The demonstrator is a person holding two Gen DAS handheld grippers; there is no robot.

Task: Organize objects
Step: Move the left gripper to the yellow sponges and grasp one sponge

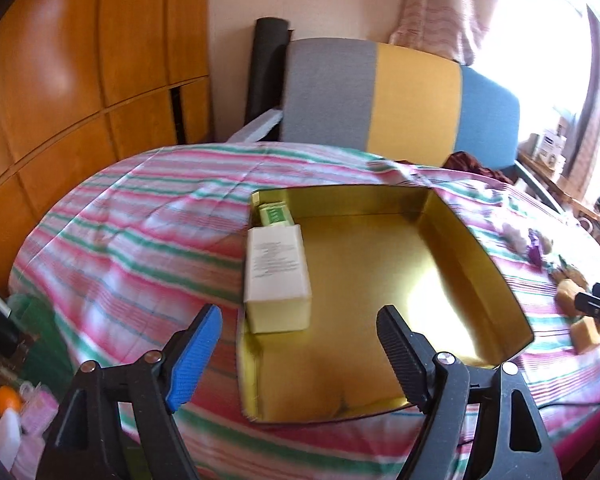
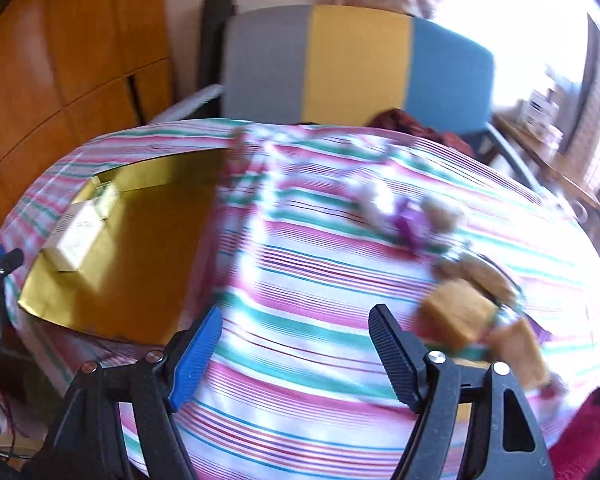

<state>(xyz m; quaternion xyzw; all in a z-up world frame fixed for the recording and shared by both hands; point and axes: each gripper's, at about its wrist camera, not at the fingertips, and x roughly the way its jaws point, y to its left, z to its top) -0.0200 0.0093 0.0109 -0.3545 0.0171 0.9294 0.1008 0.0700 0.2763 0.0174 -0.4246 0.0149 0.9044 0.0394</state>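
A gold tin box [image 1: 460,240] lies open on the striped bedcover. A white carton [image 1: 276,276] and a small green box [image 1: 275,214] lie along its left wall. My left gripper [image 1: 300,336] is open and empty, just above the tin's near left corner. My right gripper [image 2: 296,336] is open and empty over the bedcover, with tan blocks [image 2: 456,312] just right of its right finger. The tin [image 2: 148,256] shows at the left in the right wrist view. Small purple and beige items [image 2: 412,220] lie further back. The right wrist view is blurred.
The striped bedcover [image 1: 140,240] covers the whole work surface. A grey, yellow and blue chair back [image 1: 400,96] stands behind it. A wooden wardrobe [image 1: 80,80] is at the left. Bottles and clutter [image 1: 8,412] sit low at the left. A shelf [image 1: 552,152] stands by the window.
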